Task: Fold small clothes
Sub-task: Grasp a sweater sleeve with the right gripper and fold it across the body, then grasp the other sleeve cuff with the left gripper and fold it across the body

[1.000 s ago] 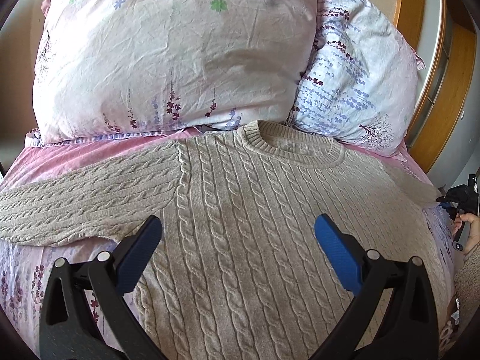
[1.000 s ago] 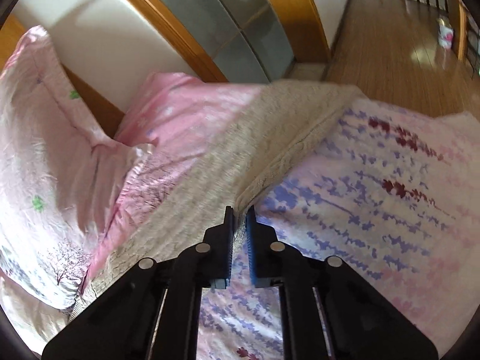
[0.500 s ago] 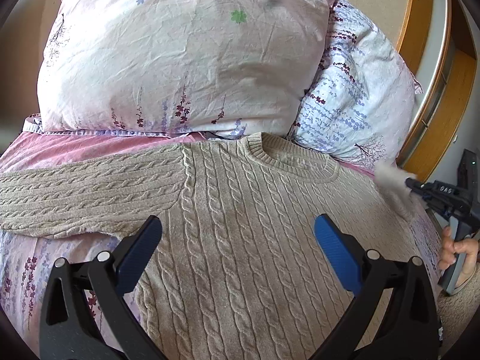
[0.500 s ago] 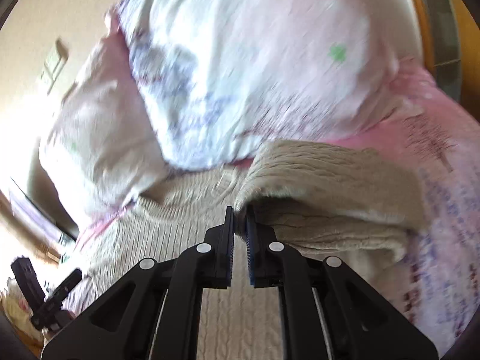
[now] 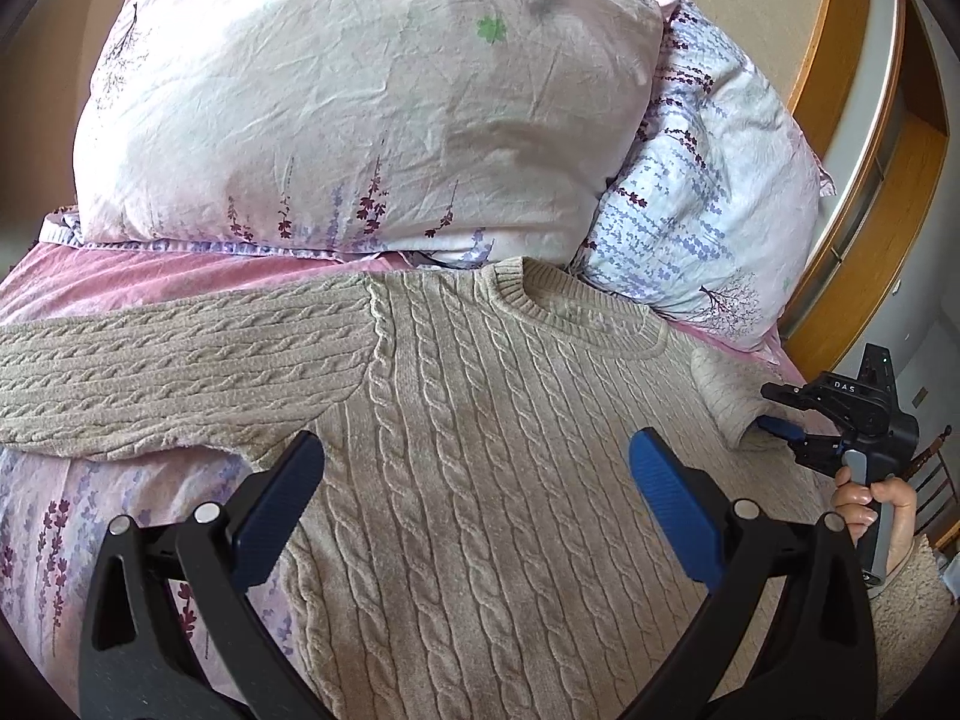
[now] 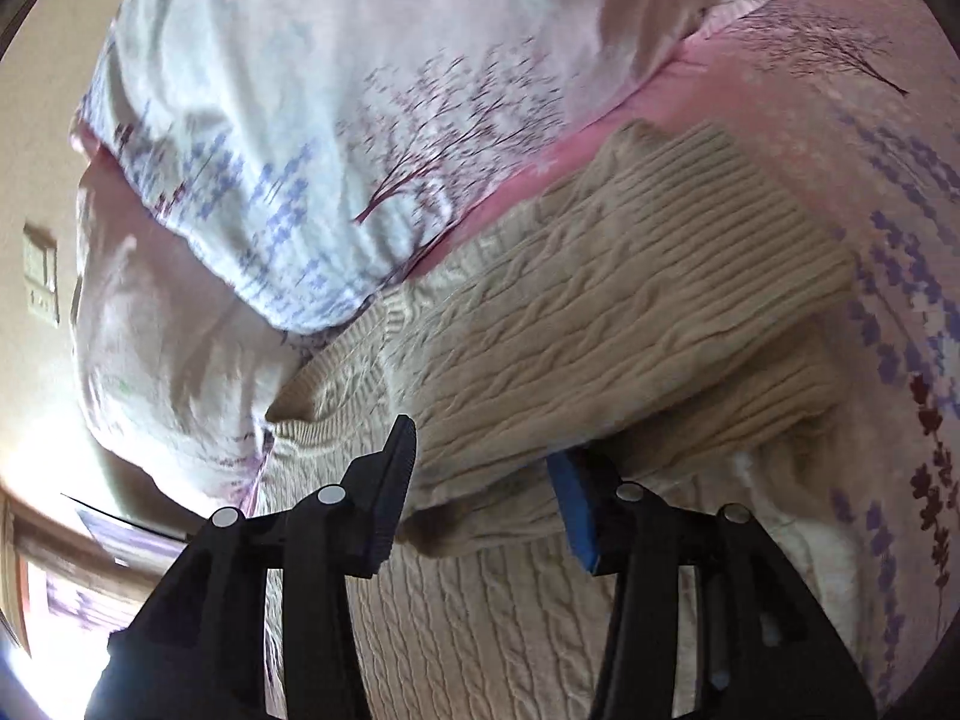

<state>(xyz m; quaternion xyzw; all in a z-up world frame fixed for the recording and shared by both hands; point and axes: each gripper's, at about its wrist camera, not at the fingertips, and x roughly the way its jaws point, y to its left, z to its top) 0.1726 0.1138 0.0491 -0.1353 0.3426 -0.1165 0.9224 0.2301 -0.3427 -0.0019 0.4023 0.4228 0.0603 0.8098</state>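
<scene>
**Operator:** Bedding first: pink floral bedsheet, two pillows at the head. On it I see the beige cable-knit sweater lying flat, collar against the pillows, hem toward me. Long axis of the body: head to foot of the bed. One sleeve extends straight out to the left; the other sleeve is doubled back onto the chest.

**Second:** Handling?

**Operator:** I judge it soft, thick, limp, not slippery. Grip at a ribbed cuff or the hem.

**Second:** Claws?

**Operator:** My left gripper hovers wide over the chest, empty. My right gripper has just been opening; the folded sleeve lies between its jaws, pads apparently off the knit.
</scene>
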